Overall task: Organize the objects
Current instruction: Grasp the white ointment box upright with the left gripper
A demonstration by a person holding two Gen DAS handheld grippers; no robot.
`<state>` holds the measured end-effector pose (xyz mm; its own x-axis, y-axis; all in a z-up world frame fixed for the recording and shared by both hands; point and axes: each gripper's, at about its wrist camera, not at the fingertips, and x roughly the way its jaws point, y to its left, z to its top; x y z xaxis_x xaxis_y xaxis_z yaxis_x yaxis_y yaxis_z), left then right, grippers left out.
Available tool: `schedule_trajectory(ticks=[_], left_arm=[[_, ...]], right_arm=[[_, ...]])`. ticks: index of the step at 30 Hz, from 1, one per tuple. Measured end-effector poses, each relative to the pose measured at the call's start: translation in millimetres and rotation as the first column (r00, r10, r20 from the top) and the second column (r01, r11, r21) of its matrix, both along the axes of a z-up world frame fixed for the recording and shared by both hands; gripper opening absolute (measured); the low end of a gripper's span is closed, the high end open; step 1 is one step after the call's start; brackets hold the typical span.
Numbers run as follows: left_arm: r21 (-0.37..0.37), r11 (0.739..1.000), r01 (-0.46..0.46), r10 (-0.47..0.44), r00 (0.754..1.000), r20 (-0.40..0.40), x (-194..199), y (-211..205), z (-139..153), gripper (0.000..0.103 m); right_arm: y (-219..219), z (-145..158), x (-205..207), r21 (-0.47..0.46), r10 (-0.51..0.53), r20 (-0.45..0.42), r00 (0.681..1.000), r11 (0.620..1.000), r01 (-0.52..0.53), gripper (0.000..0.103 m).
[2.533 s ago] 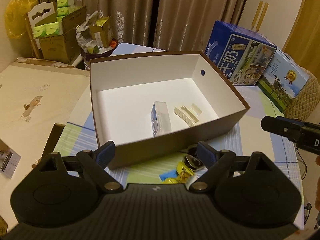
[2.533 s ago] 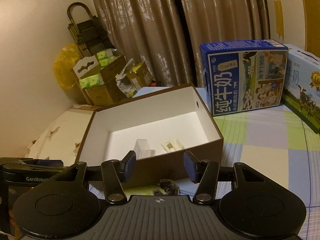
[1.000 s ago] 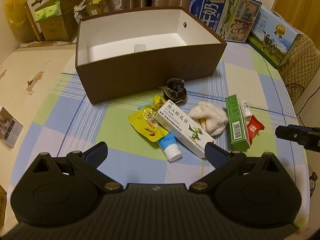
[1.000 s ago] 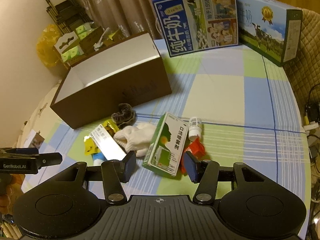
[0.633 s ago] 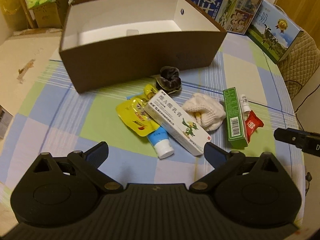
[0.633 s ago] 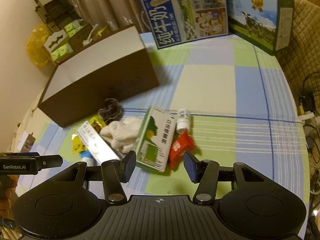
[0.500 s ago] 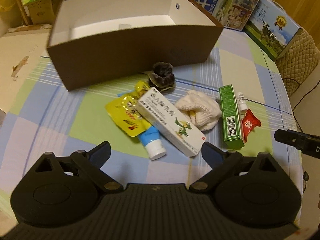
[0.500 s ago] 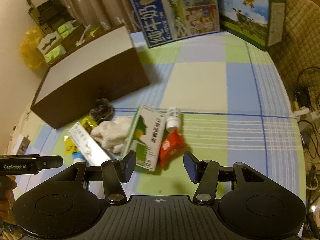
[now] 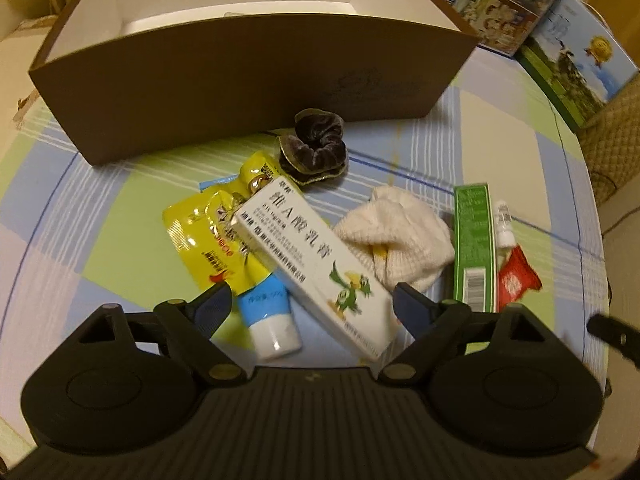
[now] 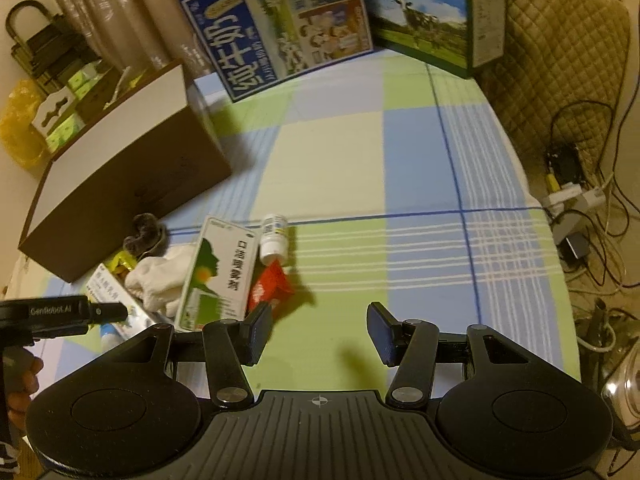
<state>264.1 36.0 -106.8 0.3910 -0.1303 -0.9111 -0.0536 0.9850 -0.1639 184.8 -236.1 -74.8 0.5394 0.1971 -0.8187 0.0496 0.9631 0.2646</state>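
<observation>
Left gripper [image 9: 310, 306]: jaws spread wide, empty, poised above the heap. Between its fingers and just ahead: white carton [image 9: 312, 266], long, stiff and probably light, lying slantwise atop a blue-and-white tube [image 9: 269, 314] and a yellow pouch [image 9: 208, 236]; best taken across its narrow width near the middle, since the glossy card may slip. Ahead of the right finger: white knitted cloth [image 9: 396, 238], soft, touching the carton. Further ahead: dark scrunchie [image 9: 314, 150], then the brown box [image 9: 256, 80], open-topped, the likely destination. Right gripper [image 10: 318, 334]: jaws released, empty, bare tablecloth [image 10: 420, 168] between them. Ahead of its left finger: red sachet [image 10: 270, 286], thin and crinkly; green carton [image 10: 220, 276] just beside it; small white bottle [image 10: 274, 236], prone to rolling. Obstruction: items overlap, so lifting the white carton could drag tube or pouch. Beyond: two milk cartons [image 10: 288, 28], well apart.
</observation>
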Motion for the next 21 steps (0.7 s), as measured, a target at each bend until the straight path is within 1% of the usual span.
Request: schedule_trajectory(ticks=[3, 7, 10, 16, 21], left_arm=[[0.016, 1.000, -0.025, 0.025, 1.000, 0.000, 8.7, -2.5, -5.3, 0.086], [0.092, 0.995, -0.027, 0.026, 1.000, 0.013, 18.5, -7.7, -15.2, 0.086], [0.089, 0.996, -0.002, 0.001, 1.000, 0.016, 19.2, -5.0, -15.8, 0.086], [0.098, 0.992, 0.075, -0.079, 0.996, 0.033, 3.2, 12.8, -12.8, 0.081], [0.114, 0.989, 0.094, -0.097, 0.995, 0.023, -10.2, 36.2, -9.6, 0.075]], right_arm=[[-2.5, -2.2, -0.5, -0.001, -0.007, -0.008, 1.000, 1.000, 0.007, 0.050], [-1.5, -6.5, -0.1, 0.004, -0.008, -0.021, 1.000, 1.000, 0.008, 0.050], [0.6, -8.4, -0.8, 0.006, -0.004, -0.026, 1.000, 1.000, 0.004, 0.050], [2.5, -11.8, -0.2, 0.009, -0.002, -0.032, 0.999, 1.000, 0.002, 0.050], [4.1, -14.0, 1.9, 0.007, 0.003, -0.039, 0.999, 1.000, -0.003, 0.050]])
